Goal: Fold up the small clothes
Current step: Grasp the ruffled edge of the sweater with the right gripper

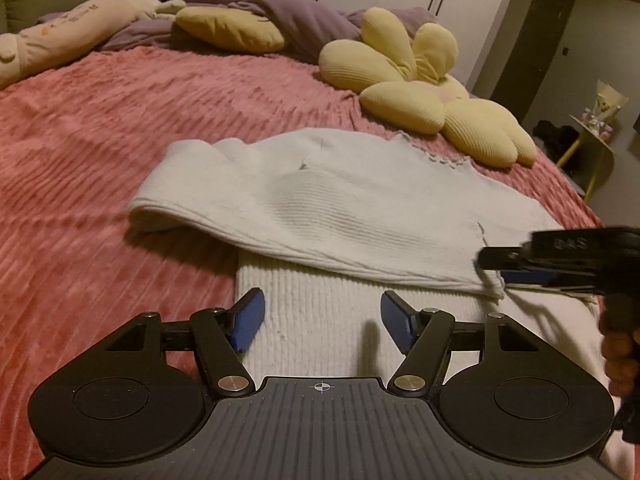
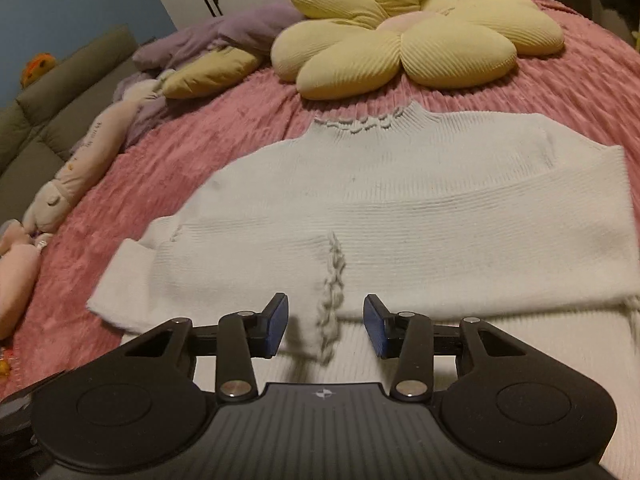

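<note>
A white knit sweater (image 2: 420, 216) lies flat on the pink bedspread (image 2: 168, 152), collar pointing away, both sleeves folded across the chest. It also shows in the left wrist view (image 1: 320, 208). My right gripper (image 2: 325, 326) is open, low over the sweater's lower body, its jaws on either side of a frilled sleeve cuff (image 2: 332, 300). My left gripper (image 1: 322, 324) is open and empty above the sweater's ribbed hem. The right gripper also shows in the left wrist view (image 1: 560, 260), side on at the sleeve's cuff end.
A yellow flower cushion (image 2: 404, 36) lies just beyond the collar. A purple duvet (image 1: 256, 8), a yellow pillow (image 1: 228, 28) and a long pink plush toy (image 2: 72, 172) lie to the left. A small yellow side table (image 1: 596, 140) stands off the bed's right edge.
</note>
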`<state>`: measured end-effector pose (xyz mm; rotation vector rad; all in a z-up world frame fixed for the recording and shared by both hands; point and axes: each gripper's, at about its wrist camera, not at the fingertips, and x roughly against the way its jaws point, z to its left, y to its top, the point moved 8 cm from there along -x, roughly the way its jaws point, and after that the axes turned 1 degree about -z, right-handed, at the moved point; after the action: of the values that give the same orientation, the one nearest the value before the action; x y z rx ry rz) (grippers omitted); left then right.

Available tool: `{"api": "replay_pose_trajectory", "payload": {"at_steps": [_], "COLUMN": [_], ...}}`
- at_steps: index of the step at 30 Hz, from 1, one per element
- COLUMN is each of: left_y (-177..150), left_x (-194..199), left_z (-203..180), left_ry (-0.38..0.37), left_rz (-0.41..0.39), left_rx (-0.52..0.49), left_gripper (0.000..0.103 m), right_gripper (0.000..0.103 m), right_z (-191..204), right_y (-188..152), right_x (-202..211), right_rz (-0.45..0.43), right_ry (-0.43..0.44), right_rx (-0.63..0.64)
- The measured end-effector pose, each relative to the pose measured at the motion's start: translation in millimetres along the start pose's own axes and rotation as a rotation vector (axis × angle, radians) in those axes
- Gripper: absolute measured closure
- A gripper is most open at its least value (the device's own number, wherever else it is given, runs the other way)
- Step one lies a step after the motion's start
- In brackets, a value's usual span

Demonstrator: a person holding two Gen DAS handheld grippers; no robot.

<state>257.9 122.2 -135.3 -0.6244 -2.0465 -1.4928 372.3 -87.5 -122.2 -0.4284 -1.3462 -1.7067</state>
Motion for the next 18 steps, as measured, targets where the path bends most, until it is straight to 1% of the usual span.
{"api": "replay_pose_trajectory", "payload": {"at_steps": [2,3,4,5,6,8,9,12,14,16,18], "left_y": [-1,-1,-1,0,1,7,12,25,32,38,40], "left_x": [0,0,-1,-1,-2,-3,-4,-13,-23,-35,-45], "left_z": [-1,-2,-3,-3,-4,-3,-2,-1,0,0,3], "left_ry": [0.004,0.008,0.011,0.013,0.014,0.021,0.034,0.058,0.072,0.094,0.119], "left_rz": [-0.001,-0.002,0.000,0.002,0.003,-0.002,-0.008,-0.010,-0.004,0.006,0.019], "left_rx": [-0.011,-0.016,-0.019,-0.020,-0.018,-0.015,-0.012,-0.018,-0.025,-0.029,-0.025], "left_gripper": [0.032,0.032,0.032,0.032,0.032,0.035,0.036,0.037,0.038,0.041,0.044], "right_gripper": [0.061,0.065,0.080,0.087,0.097,0.098,0.098,0.098,0.098,0.098,0.098], "right_z": [-1,-2,2,7,11,18,20,12,-6,-31,-58], "right_y": [-1,0,1,3,3,7,12,37,53,61,61], "right_x": [-13,-16,-18,-18,-18,-16,-9,26,51,61,63], "right_rz": [0.038,0.037,0.033,0.037,0.040,0.025,-0.009,-0.174,-0.286,-0.315,-0.297], "right_ry": [0.020,0.022,0.027,0.037,0.040,0.027,0.006,-0.028,-0.091,-0.137,-0.171], "right_rx": [-0.046,-0.057,-0.042,-0.014,0.013,0.083,0.120,0.120,0.120,0.087,0.048]}}
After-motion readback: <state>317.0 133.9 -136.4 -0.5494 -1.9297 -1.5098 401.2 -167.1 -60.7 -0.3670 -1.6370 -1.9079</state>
